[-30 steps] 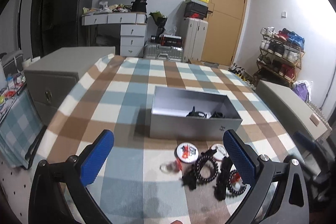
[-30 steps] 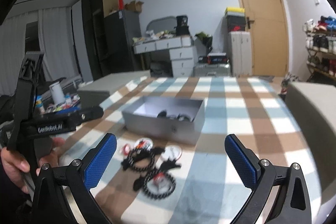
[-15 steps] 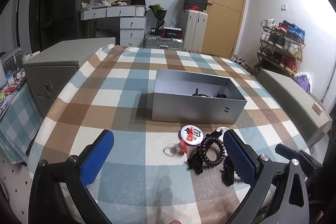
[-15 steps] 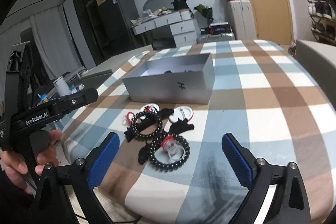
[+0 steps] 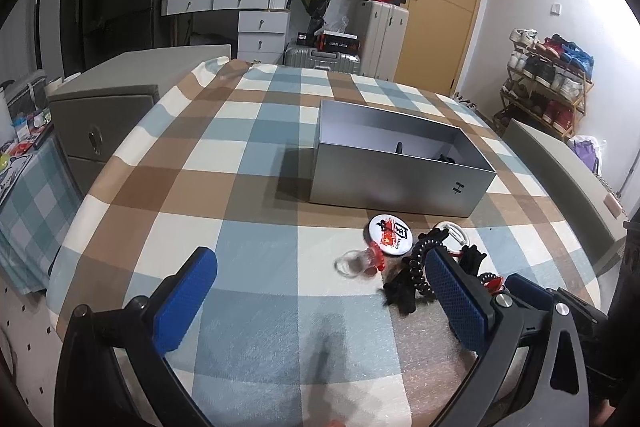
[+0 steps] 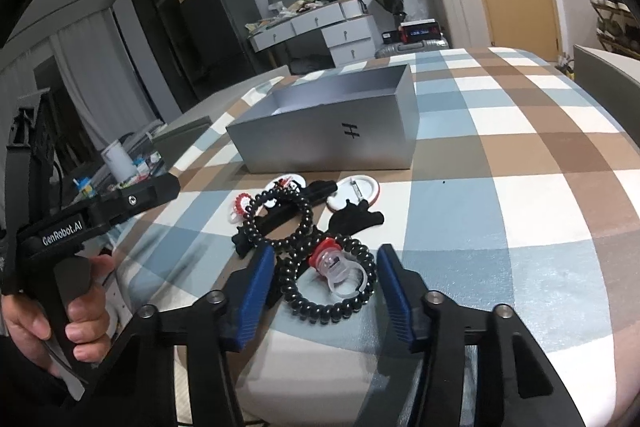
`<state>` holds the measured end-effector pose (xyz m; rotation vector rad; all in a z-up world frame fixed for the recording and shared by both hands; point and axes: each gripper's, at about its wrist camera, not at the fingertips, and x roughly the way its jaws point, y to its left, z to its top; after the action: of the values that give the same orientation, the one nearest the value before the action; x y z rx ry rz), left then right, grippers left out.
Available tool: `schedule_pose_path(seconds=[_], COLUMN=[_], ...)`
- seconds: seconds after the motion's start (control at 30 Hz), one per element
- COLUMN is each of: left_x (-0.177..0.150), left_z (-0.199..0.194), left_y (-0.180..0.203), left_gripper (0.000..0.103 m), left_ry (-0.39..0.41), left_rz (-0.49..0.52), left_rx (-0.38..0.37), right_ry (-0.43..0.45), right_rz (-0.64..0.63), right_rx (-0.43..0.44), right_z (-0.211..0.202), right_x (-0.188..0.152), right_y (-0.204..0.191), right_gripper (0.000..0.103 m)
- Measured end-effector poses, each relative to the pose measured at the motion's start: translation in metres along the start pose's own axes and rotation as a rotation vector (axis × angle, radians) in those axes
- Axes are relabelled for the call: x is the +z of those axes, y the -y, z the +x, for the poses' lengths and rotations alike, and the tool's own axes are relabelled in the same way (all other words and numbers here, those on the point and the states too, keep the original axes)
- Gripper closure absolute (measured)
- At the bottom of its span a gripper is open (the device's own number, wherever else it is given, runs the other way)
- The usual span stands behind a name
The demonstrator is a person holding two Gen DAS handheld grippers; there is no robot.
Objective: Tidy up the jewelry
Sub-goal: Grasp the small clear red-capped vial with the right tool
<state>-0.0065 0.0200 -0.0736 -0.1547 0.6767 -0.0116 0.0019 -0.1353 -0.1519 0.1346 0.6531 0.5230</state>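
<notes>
Right gripper (image 6: 326,277): jaws half-spread, just been closing, straddling the black beaded bracelet (image 6: 332,303) with a clear ring (image 6: 340,267) inside it; pads seem not yet touching. It lies dead ahead, the grey box (image 6: 332,131) beyond. Left gripper (image 5: 320,303) spread wide, empty, farther off.

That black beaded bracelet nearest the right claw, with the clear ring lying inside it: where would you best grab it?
Probably across its near arc, coming down from above and the table's near edge. The black beaded bracelet lies flat, and the clear ring fills its middle. The right claw, its jaws just closing, already straddles it without pressing.
</notes>
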Motion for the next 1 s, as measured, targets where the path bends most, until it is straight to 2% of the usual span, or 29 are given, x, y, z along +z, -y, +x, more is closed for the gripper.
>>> schedule_pose_path(seconds=[0.03,0.1,0.47,0.73,0.83,1.0], left_x=[0.000,0.001,0.002,0.003,0.004,0.005], left_z=[-0.001,-0.001,0.000,0.003,0.008,0.026], left_y=[0.000,0.000,-0.003,-0.012,-0.015,-0.016], left_gripper=[0.001,0.001,0.001,0.001,0.001,0.001], left_ry=[0.001,0.002,-0.008,-0.019,-0.038,-0.126], left_rz=[0.000,0.002,0.004,-0.010,-0.007,-0.019], left_rx=[0.001,0.003,0.012,0.024,0.003,-0.096], right_ry=[-0.003,-0.001,0.025,0.093,0.119,0.145], right_rz=[-0.006,-0.003,-0.024,-0.015,-0.008,0.011], right_rx=[-0.011,-0.017,-0.032,0.029,0.043,0.051], right_z=[0.000,0.000,-0.006,-0.020,-0.024,-0.029], right_x=[0.000,-0.001,0.000,0.002,0.005,0.011], right_y=[-0.001,-0.001,-0.003,-0.002,-0.001,0.004], right_gripper=[0.059,0.074,0.077,0.077,0.077,0.077])
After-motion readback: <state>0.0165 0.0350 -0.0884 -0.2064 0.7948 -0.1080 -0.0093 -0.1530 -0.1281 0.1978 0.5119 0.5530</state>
